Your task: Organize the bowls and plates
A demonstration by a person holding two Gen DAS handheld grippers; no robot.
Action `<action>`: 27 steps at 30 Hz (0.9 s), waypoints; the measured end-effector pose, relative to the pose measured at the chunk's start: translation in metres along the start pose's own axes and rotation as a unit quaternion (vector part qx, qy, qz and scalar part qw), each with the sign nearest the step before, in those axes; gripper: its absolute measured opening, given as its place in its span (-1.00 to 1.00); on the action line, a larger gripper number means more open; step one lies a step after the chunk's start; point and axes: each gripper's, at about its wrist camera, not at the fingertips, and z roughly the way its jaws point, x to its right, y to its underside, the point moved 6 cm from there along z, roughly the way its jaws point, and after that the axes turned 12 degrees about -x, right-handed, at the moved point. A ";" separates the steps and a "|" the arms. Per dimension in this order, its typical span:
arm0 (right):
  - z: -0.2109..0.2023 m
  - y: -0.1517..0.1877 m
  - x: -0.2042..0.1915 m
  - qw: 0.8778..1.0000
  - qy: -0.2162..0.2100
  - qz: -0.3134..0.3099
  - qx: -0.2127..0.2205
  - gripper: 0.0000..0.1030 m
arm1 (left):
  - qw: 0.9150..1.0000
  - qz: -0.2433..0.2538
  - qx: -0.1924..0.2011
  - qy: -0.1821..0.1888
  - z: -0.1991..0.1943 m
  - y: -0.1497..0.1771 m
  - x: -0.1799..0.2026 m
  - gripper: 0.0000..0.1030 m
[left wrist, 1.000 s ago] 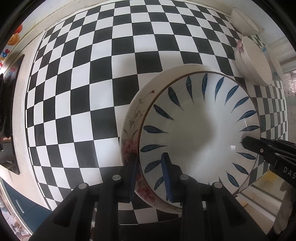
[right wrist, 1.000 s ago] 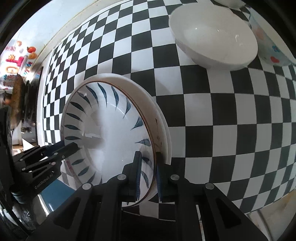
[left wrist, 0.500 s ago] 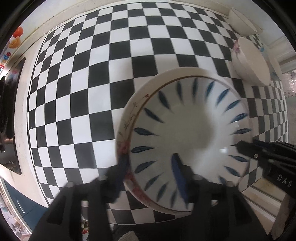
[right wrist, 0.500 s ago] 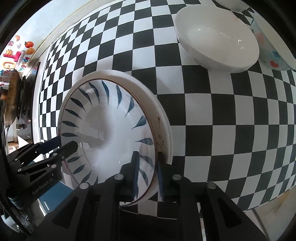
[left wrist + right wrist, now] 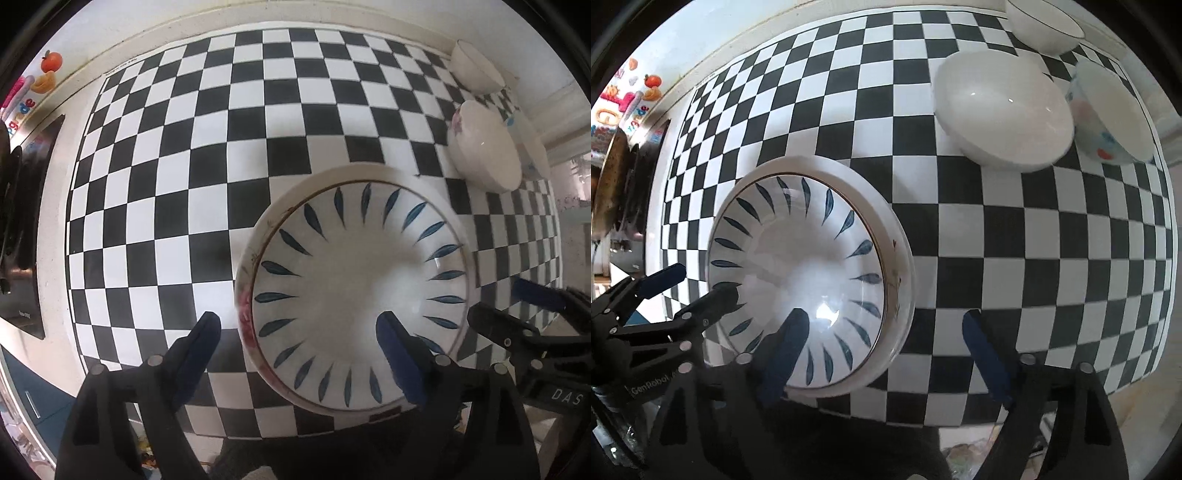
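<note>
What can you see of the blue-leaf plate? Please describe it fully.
The blue-leaf plate is round, white and glossy, probably ceramic, with a ring of dark blue leaf strokes and a thin brown rim line. It lies flat, face up, nested on a wider white floral plate, near the front edge of the checkered table. Nothing lies on it. The left gripper and right gripper have just been opening; their jaws straddle the rim on opposite sides without pressing it.
</note>
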 end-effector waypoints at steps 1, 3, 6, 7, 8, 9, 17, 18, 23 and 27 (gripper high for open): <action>-0.008 0.003 0.000 1.000 0.000 0.001 0.007 0.70 | 1.000 -0.004 0.004 -0.001 -0.007 0.001 -0.001 0.67; -0.026 0.011 0.000 1.000 -0.001 0.003 0.024 0.70 | 1.000 -0.005 0.016 -0.003 -0.024 0.006 -0.005 0.67; -0.061 0.028 -0.005 0.998 -0.002 0.000 0.055 0.70 | 0.999 -0.017 0.035 -0.007 -0.050 0.018 -0.009 0.67; -0.074 0.035 -0.006 0.998 0.003 0.001 0.064 0.70 | 0.999 -0.022 0.042 -0.009 -0.059 0.022 -0.010 0.67; -0.085 0.041 -0.004 0.997 0.006 0.001 0.072 0.70 | 0.998 -0.029 0.049 -0.009 -0.071 0.027 -0.011 0.67; -0.097 0.046 -0.006 0.997 0.006 0.001 0.083 0.70 | 0.998 -0.033 0.054 -0.007 -0.080 0.031 -0.009 0.67; -0.161 0.075 -0.010 0.992 0.006 -0.017 0.127 0.70 | 0.996 -0.039 0.079 -0.003 -0.127 0.064 0.017 0.67; -0.167 0.080 -0.011 0.991 0.006 -0.022 0.129 0.70 | 0.996 -0.040 0.081 -0.004 -0.130 0.068 0.020 0.67; -0.186 0.102 -0.015 0.989 0.006 -0.040 0.140 0.70 | 0.995 -0.052 0.085 -0.006 -0.139 0.085 0.032 0.67; -0.196 0.113 -0.013 0.988 0.016 -0.051 0.144 0.70 | 0.994 -0.065 0.086 -0.002 -0.145 0.098 0.034 0.67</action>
